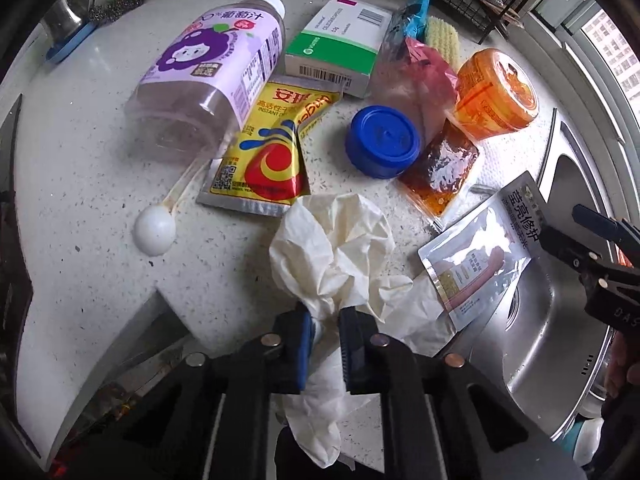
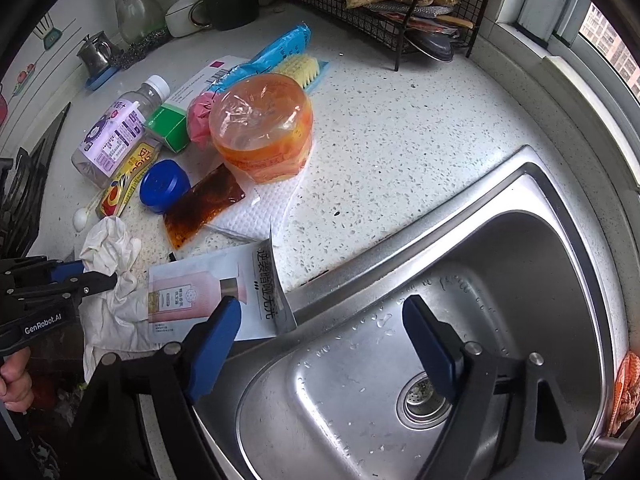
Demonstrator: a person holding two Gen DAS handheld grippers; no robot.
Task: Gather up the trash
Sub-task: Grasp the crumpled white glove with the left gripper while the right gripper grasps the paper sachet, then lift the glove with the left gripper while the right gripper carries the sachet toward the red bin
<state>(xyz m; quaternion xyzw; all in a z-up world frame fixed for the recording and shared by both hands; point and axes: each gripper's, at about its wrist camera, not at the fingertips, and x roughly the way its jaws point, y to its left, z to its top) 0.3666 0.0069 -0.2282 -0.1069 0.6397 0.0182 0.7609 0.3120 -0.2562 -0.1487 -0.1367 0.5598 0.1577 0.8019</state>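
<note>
The left gripper (image 1: 325,322) is pinching a crumpled white tissue (image 1: 340,248) tight between its two blue pads, at the near edge of the speckled counter (image 1: 100,208). The right gripper (image 2: 322,320) is hanging with its jaws spread wide and nothing between them, over the steel sink (image 2: 500,248); its left finger is sitting just above one silvery sachet (image 2: 208,292) that is lying partly over the sink rim.

Beyond the tissue the trash is lying in a loose heap (one of each, as far as I can count): one white plastic spoon (image 1: 154,232), one yellow and red packet (image 1: 268,160), one blue cap (image 1: 383,141), one clear pouch of dark red sauce (image 1: 440,172) resting on a white paper towel (image 2: 260,208). Farther back are lying one purple-labelled bottle (image 1: 216,64) on its side, one green and white box (image 1: 340,46), one pink bag (image 1: 424,72) and one orange tub (image 1: 496,92) wrapped in film. At the far edge are sitting one yellow brush (image 2: 298,68), one blue wrapper (image 2: 280,48) and one black wire rack (image 2: 380,4).
</note>
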